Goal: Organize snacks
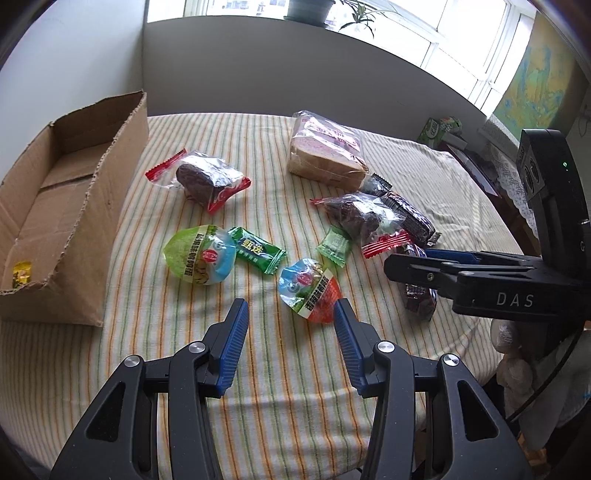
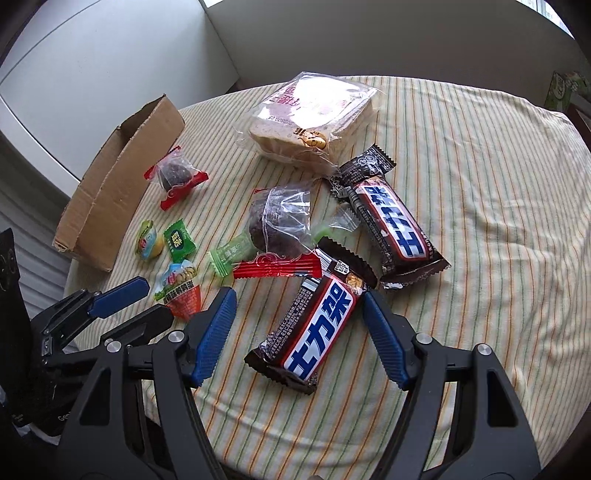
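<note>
Right wrist: right claw [image 2: 299,314] spread around a chocolate bar [image 2: 314,328]; left claw [image 1: 291,325] spread beside an egg pack [image 1: 310,291].

A round table under a striped cloth [image 1: 295,369] stands by a grey wall [image 1: 258,74] below a bright window [image 1: 461,40] with potted plants [image 1: 354,14], and what looks like a map [image 1: 535,81] hangs at right.
</note>
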`<state>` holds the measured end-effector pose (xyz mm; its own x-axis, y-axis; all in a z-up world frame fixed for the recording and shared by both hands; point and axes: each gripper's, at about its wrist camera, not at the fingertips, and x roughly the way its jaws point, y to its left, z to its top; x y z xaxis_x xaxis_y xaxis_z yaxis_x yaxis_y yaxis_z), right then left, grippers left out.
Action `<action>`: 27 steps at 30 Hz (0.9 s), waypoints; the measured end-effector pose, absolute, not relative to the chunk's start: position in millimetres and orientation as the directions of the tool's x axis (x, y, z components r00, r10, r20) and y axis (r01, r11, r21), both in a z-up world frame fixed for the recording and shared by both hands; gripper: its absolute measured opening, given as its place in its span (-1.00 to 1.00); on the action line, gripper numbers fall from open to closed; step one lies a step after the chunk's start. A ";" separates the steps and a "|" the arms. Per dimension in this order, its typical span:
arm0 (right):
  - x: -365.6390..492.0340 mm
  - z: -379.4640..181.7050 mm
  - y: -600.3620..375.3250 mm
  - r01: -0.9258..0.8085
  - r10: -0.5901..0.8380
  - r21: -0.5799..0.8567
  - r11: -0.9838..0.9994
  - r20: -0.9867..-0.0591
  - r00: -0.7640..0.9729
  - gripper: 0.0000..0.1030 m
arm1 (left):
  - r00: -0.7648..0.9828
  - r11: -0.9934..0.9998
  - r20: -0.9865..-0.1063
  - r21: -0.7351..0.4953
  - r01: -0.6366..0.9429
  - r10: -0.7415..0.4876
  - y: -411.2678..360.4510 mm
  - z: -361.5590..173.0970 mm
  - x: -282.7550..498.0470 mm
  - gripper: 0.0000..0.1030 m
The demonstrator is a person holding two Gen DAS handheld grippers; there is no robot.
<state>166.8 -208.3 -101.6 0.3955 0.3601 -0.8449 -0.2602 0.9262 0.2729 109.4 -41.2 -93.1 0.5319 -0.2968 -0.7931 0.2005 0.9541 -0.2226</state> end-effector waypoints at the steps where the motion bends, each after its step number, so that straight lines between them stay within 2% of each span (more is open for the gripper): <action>1: 167.1 -102.8 -207.9 -0.264 0.354 0.264 0.928 -0.847 0.396 0.37 | 0.529 0.954 -0.795 -0.225 0.201 -0.299 -42.1 -94.4 111.4 -0.10; 7: 167.5 -104.0 -212.9 -0.285 0.310 0.204 0.937 -0.860 0.406 -0.02 | 0.511 0.951 -0.804 -0.228 0.208 -0.304 -50.3 -102.4 120.2 -0.10; 14: 159.4 -102.8 -214.5 -0.312 0.266 0.138 0.940 -0.868 0.419 -0.16 | 0.520 0.957 -0.806 -0.204 0.204 -0.282 -59.4 -103.6 126.1 -0.10; 18: 153.2 -102.7 -215.1 -0.318 0.253 0.118 0.941 -0.868 0.426 -0.37 | 0.523 0.959 -0.807 -0.197 0.203 -0.276 -59.6 -104.6 125.7 -0.12; 20: 150.5 -102.4 -217.0 -0.318 0.251 0.115 0.941 -0.869 0.427 -0.40 | 0.527 0.963 -0.808 -0.186 0.197 -0.264 -57.9 -104.7 125.2 -0.26; 27: 142.6 -101.0 -224.8 -0.306 0.256 0.128 0.943 -0.867 0.428 -0.42 | 0.530 0.965 -0.808 -0.182 0.189 -0.256 -52.5 -104.0 121.5 -0.32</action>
